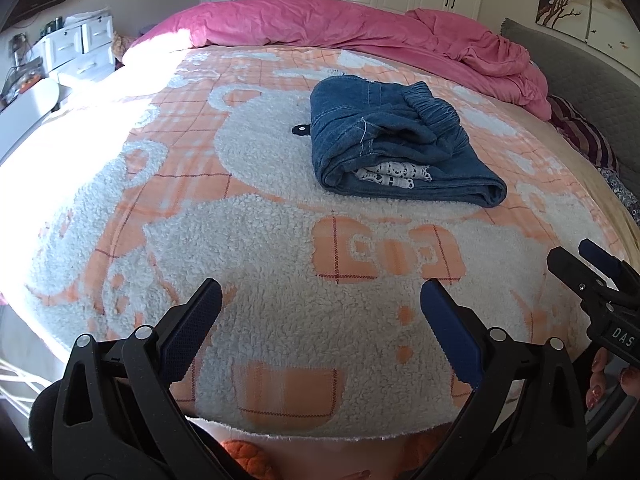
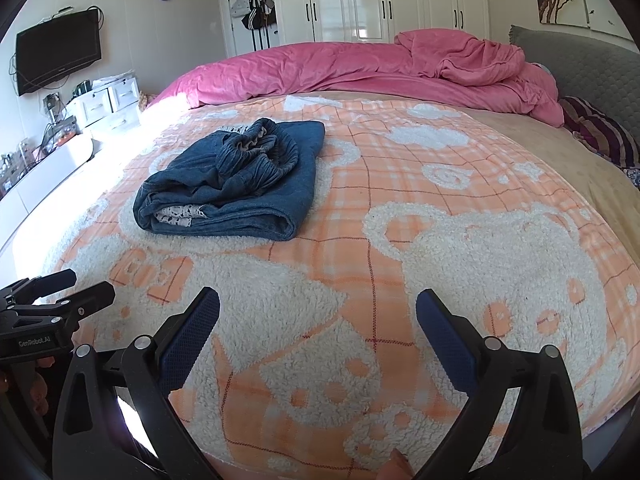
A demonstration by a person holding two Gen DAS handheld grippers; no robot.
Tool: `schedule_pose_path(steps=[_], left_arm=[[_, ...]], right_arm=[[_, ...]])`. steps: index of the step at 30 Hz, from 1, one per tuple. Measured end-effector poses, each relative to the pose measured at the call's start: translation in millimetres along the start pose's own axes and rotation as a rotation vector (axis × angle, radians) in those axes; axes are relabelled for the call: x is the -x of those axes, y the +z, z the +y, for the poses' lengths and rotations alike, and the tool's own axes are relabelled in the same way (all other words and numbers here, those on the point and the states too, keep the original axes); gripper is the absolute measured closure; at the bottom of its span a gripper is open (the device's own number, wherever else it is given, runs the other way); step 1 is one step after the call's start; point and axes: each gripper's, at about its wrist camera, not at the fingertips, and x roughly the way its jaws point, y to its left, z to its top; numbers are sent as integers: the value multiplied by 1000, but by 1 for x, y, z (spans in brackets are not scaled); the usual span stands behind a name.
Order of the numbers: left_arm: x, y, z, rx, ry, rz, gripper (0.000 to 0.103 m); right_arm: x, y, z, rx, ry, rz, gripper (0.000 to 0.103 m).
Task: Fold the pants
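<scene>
The blue denim pants [image 1: 396, 140] lie folded into a compact bundle on the orange-and-white fleece blanket [image 1: 256, 264], with the elastic waistband on top and a white patterned lining showing at the near fold. They also show in the right wrist view [image 2: 236, 184], to the upper left. My left gripper [image 1: 320, 300] is open and empty, held well short of the pants above the near part of the blanket. My right gripper [image 2: 318, 308] is open and empty, also near the bed's front edge, to the right of the left one.
A crumpled pink duvet [image 2: 360, 68] lies along the far side of the bed. A grey headboard [image 2: 592, 64] and a striped cushion [image 2: 600, 128] are at the right. White drawers [image 2: 104, 104] and a wall television [image 2: 56, 56] stand at the left.
</scene>
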Motion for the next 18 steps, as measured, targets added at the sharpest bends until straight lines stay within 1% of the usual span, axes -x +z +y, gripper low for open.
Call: schedule_pose_path(steps=[18], left_arm=[[3,1,-1,1,-1,-8,10]], right_arm=[[1,0,0,-1,-10,-1,5]])
